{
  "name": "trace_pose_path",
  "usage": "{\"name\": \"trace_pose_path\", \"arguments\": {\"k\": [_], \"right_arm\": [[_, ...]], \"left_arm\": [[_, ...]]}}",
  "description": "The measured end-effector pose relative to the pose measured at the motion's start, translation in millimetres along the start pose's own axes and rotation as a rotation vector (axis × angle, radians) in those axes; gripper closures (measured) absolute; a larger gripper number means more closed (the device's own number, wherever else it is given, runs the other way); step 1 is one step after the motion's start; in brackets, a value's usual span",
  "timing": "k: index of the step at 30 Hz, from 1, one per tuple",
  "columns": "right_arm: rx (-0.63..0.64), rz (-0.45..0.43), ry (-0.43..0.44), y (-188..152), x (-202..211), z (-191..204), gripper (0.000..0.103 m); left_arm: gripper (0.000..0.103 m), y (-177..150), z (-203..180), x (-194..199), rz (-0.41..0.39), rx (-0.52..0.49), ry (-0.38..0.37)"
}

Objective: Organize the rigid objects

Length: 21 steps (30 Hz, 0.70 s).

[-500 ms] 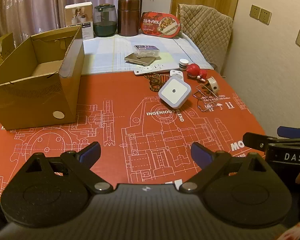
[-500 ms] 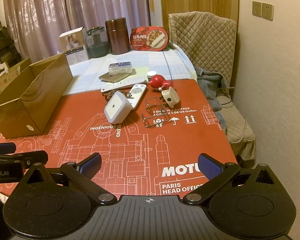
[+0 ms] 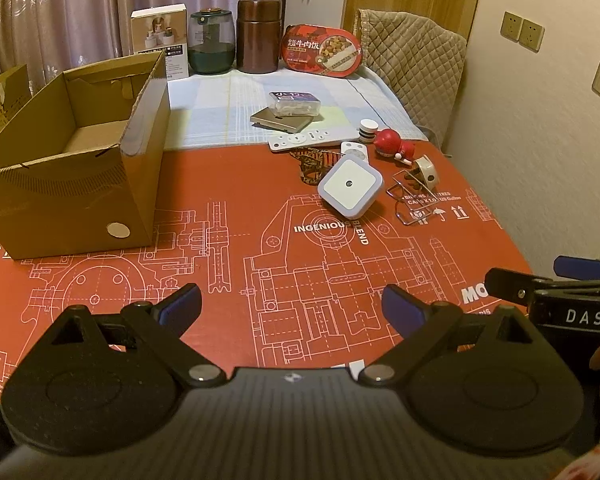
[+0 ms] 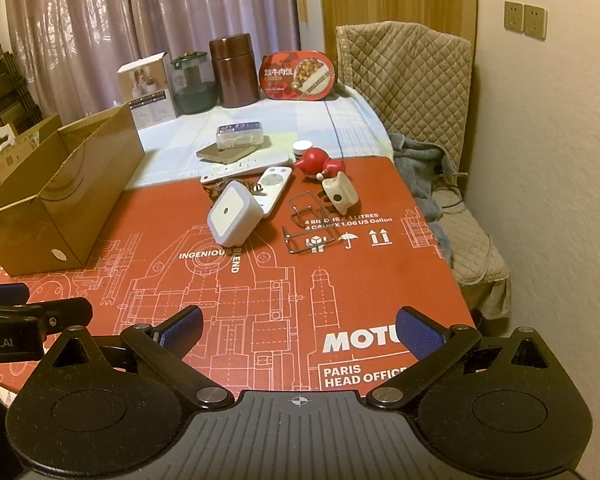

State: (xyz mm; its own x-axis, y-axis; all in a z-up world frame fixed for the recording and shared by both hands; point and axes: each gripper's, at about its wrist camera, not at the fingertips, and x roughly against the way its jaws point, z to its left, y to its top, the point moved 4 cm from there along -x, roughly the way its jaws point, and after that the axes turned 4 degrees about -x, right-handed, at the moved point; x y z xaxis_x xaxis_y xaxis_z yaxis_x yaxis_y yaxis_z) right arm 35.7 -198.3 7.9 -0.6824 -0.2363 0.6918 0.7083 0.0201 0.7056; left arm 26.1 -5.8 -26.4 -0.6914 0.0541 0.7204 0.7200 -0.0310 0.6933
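An open cardboard box (image 3: 72,184) (image 4: 60,208) stands at the left of the red mat. A cluster of small items lies at the mat's far side: a white square night light (image 3: 350,187) (image 4: 234,213), two white remotes (image 3: 312,141) (image 4: 274,188), a red figurine (image 3: 392,143) (image 4: 320,162), a cream plug-shaped piece (image 3: 426,170) (image 4: 340,196) and a wire clip (image 3: 410,202) (image 4: 308,224). My left gripper (image 3: 291,308) hovers open over the mat's near part. My right gripper (image 4: 300,326) is open near the front right, empty.
On the pale cloth behind stand a clear case on a flat tin (image 3: 290,110), a white carton (image 3: 160,36), a green jar (image 3: 212,42), a brown canister (image 3: 259,36) and a red food pack (image 3: 322,52). A padded chair (image 4: 420,92) sits beside the wall at right.
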Motion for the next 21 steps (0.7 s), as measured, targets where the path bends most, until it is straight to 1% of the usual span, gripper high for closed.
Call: {"name": "trace_pose_path", "arguments": {"k": [21], "right_arm": [[0.001,0.001,0.0,-0.1,0.7,-0.1,0.003]], "left_arm": [[0.008,-0.7,0.3,0.3,-0.004,0.002,-0.003]]}}
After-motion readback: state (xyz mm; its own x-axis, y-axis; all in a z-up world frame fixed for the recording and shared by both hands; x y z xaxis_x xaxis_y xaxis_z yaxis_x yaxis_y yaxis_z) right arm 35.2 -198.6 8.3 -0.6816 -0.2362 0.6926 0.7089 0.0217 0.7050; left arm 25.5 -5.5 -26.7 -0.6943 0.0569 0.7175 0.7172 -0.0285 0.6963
